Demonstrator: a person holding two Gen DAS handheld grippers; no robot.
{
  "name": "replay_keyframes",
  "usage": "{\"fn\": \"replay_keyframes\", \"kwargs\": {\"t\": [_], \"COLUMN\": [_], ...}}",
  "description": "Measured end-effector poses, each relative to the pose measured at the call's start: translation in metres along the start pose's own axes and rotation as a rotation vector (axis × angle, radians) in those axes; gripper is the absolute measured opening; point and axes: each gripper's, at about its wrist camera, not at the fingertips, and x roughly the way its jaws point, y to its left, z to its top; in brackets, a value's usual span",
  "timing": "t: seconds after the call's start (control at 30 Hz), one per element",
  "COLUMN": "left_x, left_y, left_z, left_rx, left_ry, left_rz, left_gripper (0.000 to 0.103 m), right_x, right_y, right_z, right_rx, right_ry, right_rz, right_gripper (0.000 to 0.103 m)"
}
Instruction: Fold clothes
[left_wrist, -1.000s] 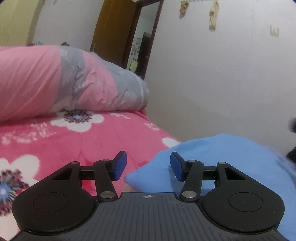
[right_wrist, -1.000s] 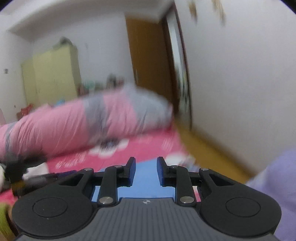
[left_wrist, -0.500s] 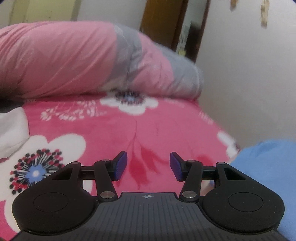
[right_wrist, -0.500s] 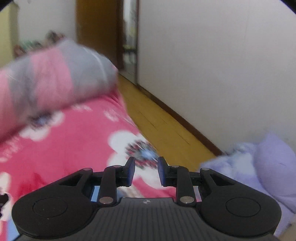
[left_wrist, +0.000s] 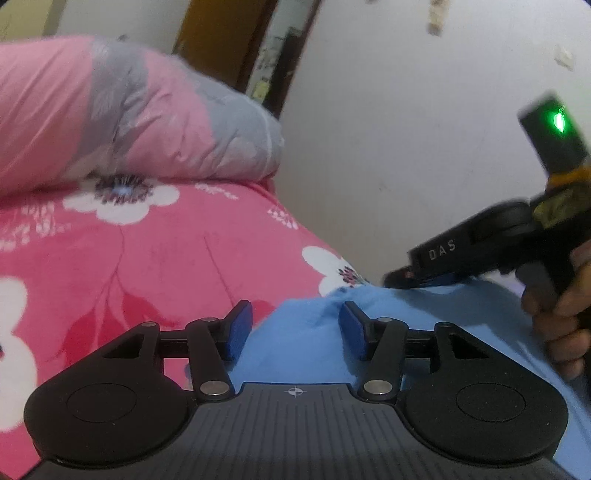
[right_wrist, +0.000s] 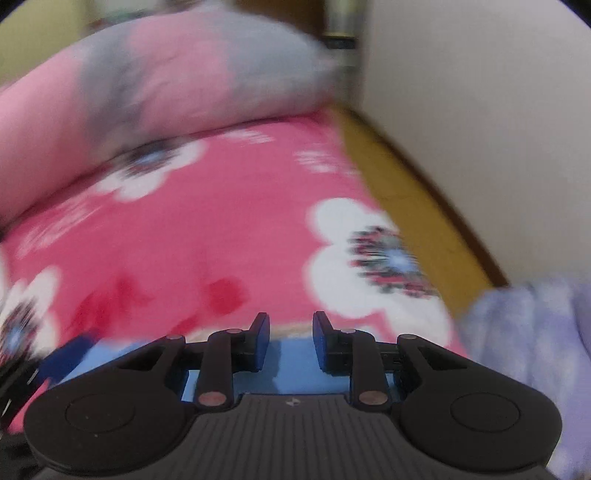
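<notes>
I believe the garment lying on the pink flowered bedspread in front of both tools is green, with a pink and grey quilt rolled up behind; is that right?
Not quite: the garment is light blue, not green, as the left wrist view shows. It does lie on the pink flowered bedspread, with the pink and grey quilt behind.

1. Light blue garment (left_wrist: 306, 332), soft plain cloth, lies spread on the bed's near right part.
2. Its far edge is bunched into a small wrinkled peak, rumpled rather than flat.
3. From the right wrist view, only a blurred strip of the same blue cloth (right_wrist: 291, 365) shows low down.
</notes>
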Motion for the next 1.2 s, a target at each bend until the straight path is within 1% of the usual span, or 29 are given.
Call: {"fn": "replay_keyframes", "kwargs": {"t": [0.07, 0.13, 0.23, 0.3, 0.33, 0.4, 0.43, 0.5, 0.57, 0.6, 0.63, 0.7, 0.73, 0.77, 0.8, 0.87, 0.9, 0.93, 1.0, 1.03, 1.13, 1.17, 1.2], "left_x": [-0.001, -0.006, -0.023, -0.04, -0.051, -0.079, -0.094, -0.124, -0.148, -0.156, -0.161, -0.169, -0.173, -0.178, -0.182, -0.195, -0.204, -0.215, -0.237, -0.249, -0.286, -0.298, -0.309], "left_y": [0.009, 0.017, 0.024, 0.024, 0.02, 0.006, -0.003, -0.021, -0.037, -0.044, -0.051, -0.062, -0.066, -0.067, -0.066, -0.064, -0.062, -0.058, -0.054, -0.053, -0.053, -0.053, -0.054], "left_z": [0.004, 0.009, 0.016, 0.019, 0.017, 0.012, 0.006, -0.013, -0.038, -0.051, -0.065, -0.092, -0.105, -0.114, -0.12, -0.129, -0.132, -0.135, -0.138, -0.141, -0.154, -0.158, -0.163], "left_rx": [-0.057, -0.107, -0.137, -0.115, -0.076, 0.033, 0.091, 0.202, 0.275, 0.306, 0.345, 0.416, 0.448, 0.464, 0.468, 0.465, 0.454, 0.44, 0.42, 0.409, 0.364, 0.347, 0.329], "left_ry": [-0.001, -0.01, -0.05, -0.075, -0.089, -0.127, -0.141, -0.15, -0.13, -0.113, -0.097, -0.08, -0.071, -0.067, -0.054, -0.01, -0.002, 0.0, -0.001, -0.003, -0.012, -0.015, -0.018], "left_rz": [0.005, 0.018, 0.09, 0.116, 0.111, 0.083, 0.055, -0.033, -0.131, -0.165, -0.177, -0.148, -0.134, -0.117, -0.102, -0.074, -0.063, -0.055, -0.05, -0.049, -0.052, -0.054, -0.055], "left_gripper": [0.055, 0.055, 0.054, 0.054, 0.054, 0.054, 0.054, 0.054, 0.054, 0.054, 0.054, 0.054, 0.054, 0.054, 0.054, 0.054, 0.054, 0.054, 0.055, 0.056, 0.064, 0.068, 0.071], "right_x": [-0.007, -0.026, -0.076, -0.111, -0.129, -0.164, -0.18, -0.204, -0.215, -0.22, -0.22, -0.221, -0.22, -0.218, -0.216, -0.212, -0.213, -0.216, -0.231, -0.239, -0.264, -0.271, -0.275], "right_y": [-0.016, -0.03, -0.055, -0.067, -0.069, -0.067, -0.066, -0.055, -0.041, -0.034, -0.027, -0.014, -0.008, -0.005, -0.004, -0.005, -0.008, -0.011, -0.017, -0.018, -0.013, -0.007, -0.001], "right_z": [0.001, -0.001, -0.019, -0.038, -0.051, -0.089, -0.109, -0.155, -0.2, -0.222, -0.24, -0.276, -0.291, -0.304, -0.316, -0.336, -0.346, -0.354, -0.37, -0.376, -0.393, -0.4, -0.407], "right_rx": [0.08, 0.145, 0.218, 0.241, 0.24, 0.194, 0.171, 0.122, 0.075, 0.051, 0.022, -0.037, -0.067, -0.074, -0.067, -0.034, 0.005, 0.046, 0.14, 0.185, 0.276, 0.29, 0.294], "right_ry": [-0.037, -0.084, -0.173, -0.226, -0.252, -0.317, -0.35, -0.418, -0.466, -0.489, -0.508, -0.542, -0.539, -0.532, -0.499, -0.426, -0.396, -0.385, -0.398, -0.41, -0.448, -0.458, -0.465], "right_rz": [-0.075, -0.063, 0.007, 0.076, 0.114, 0.137, 0.148, 0.155, 0.125, 0.108, 0.076, 0.013, -0.02, -0.041, -0.044, -0.043, -0.036, -0.024, 0.024, 0.051, 0.115, 0.128, 0.137], "right_gripper": [0.028, 0.028, 0.029, 0.029, 0.03, 0.03, 0.03, 0.03, 0.031, 0.031, 0.031, 0.031, 0.034, 0.04, 0.042, 0.042, 0.042, 0.042, 0.043, 0.045, 0.053, 0.058, 0.061]}}
